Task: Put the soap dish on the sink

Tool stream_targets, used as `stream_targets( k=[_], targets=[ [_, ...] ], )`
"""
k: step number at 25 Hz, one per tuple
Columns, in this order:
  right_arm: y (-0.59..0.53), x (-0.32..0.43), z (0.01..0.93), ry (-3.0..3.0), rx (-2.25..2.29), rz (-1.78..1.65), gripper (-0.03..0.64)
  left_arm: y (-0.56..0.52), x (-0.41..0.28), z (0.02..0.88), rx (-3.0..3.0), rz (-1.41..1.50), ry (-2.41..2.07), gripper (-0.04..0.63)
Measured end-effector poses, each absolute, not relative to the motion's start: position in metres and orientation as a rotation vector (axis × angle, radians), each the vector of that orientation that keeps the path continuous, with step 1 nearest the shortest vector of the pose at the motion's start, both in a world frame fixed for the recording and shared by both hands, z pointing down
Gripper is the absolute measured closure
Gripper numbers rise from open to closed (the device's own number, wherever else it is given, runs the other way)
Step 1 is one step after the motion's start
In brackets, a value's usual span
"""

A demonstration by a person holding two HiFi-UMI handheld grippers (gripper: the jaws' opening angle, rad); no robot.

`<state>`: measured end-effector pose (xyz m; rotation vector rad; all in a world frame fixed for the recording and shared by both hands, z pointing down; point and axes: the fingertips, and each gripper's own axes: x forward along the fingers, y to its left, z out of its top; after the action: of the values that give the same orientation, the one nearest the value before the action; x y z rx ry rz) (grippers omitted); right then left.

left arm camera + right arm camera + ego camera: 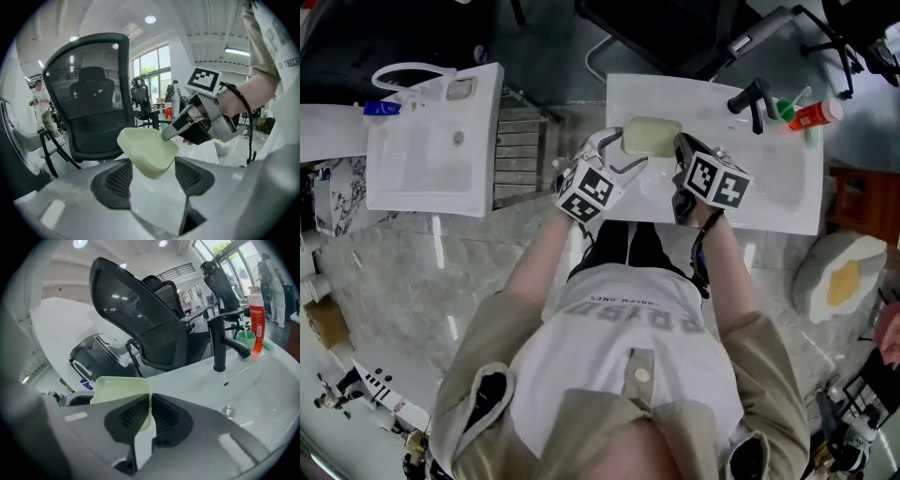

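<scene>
The pale green soap dish (652,136) is over the back left part of the white sink (769,202); whether it rests on the sink I cannot tell. My right gripper (686,150) is shut on the dish's right rim, and the right gripper view shows the thin wall of the dish (119,387) pinched between the pads of the right gripper (151,416). My left gripper (609,145) is open at the dish's left side. In the left gripper view the dish (147,152) hangs tilted between the wide pads of the left gripper (152,180), with gaps on both sides.
A black faucet (753,98), a green cup (785,110) and a red bottle (814,114) stand at the sink's back right. A second white sink (431,141) lies to the left. A black mesh office chair (89,93) stands behind the sink.
</scene>
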<state>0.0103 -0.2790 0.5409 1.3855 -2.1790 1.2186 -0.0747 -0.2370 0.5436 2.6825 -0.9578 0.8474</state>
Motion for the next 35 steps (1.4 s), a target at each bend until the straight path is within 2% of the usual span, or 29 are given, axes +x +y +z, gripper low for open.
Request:
stream_targets(
  k=[8, 23, 35],
  targets=[
    [-0.286, 0.002, 0.552, -2.12, 1.383, 1.169, 0.598, -0.244, -0.08, 0.564, 2.738, 1.013, -0.889, 0.299],
    [-0.334, -0.005, 0.577, -2.028, 1.341, 1.045, 0.598, -0.291, -0.085, 0.596, 2.692, 1.116, -0.831, 0.299],
    [-0.361, -0.006, 0.613, -1.941, 1.306, 1.082, 0.6, -0.318, -0.087, 0.637, 2.574, 1.277, -0.699, 0.299]
  ],
)
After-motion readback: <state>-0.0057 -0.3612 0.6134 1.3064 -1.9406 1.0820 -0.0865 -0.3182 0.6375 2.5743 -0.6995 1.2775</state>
